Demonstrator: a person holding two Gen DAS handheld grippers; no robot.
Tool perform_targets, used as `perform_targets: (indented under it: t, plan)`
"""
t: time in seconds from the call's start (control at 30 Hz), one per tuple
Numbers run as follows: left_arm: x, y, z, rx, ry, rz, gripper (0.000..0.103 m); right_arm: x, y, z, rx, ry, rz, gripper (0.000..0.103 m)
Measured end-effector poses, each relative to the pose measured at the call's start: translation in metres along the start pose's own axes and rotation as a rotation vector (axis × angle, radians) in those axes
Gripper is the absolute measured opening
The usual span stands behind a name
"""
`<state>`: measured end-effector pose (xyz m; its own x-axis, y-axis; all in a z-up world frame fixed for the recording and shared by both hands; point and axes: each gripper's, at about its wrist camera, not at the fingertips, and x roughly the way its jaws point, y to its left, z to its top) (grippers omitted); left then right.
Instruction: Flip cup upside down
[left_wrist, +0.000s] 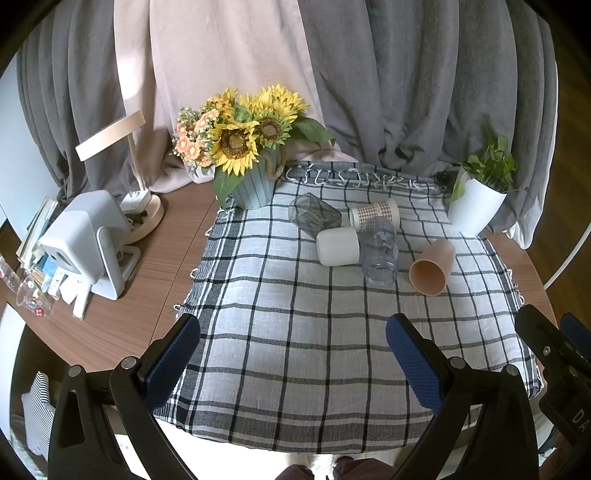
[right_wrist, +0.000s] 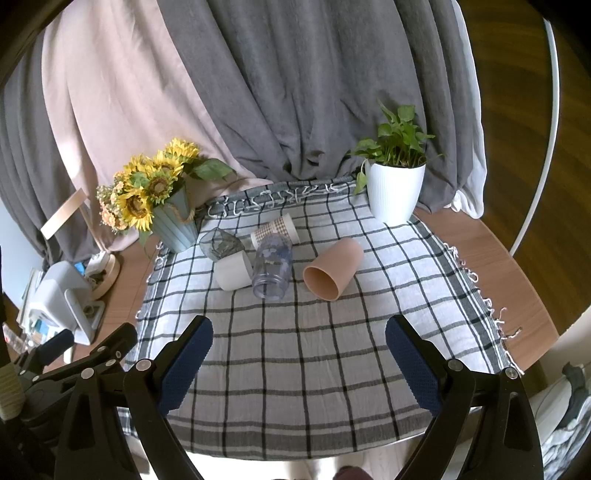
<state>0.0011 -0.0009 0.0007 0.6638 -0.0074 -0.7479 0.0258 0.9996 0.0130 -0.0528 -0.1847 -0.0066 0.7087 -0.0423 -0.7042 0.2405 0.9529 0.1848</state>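
Several cups lie on their sides on a checked cloth (left_wrist: 295, 332): a tan cup (left_wrist: 433, 266) (right_wrist: 332, 268) with its mouth toward me, a clear cup with blue print (left_wrist: 379, 252) (right_wrist: 272, 266), a white cup (left_wrist: 338, 246) (right_wrist: 233, 273), a dark clear glass (left_wrist: 314, 215) (right_wrist: 221, 244) and a checked paper cup (left_wrist: 375, 214) (right_wrist: 275, 229). My left gripper (left_wrist: 293, 343) is open and empty over the cloth's near part. My right gripper (right_wrist: 299, 349) is open and empty, also short of the cups.
A sunflower pot (left_wrist: 255, 184) stands at the cloth's far left corner, a white plant pot (left_wrist: 474, 210) at the far right. A desk lamp (left_wrist: 140, 210), a grey device (left_wrist: 86, 240) and clutter sit on the wooden table at left. Curtains hang behind.
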Motion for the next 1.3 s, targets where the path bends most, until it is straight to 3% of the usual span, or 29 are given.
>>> perform_targets:
  t: [1.3]
  plan:
    - [0.0014, -0.0001, 0.0045, 0.002, 0.002, 0.002, 0.103, 0.0046, 0.0033, -0.0030, 0.000, 0.003, -0.001, 0.095]
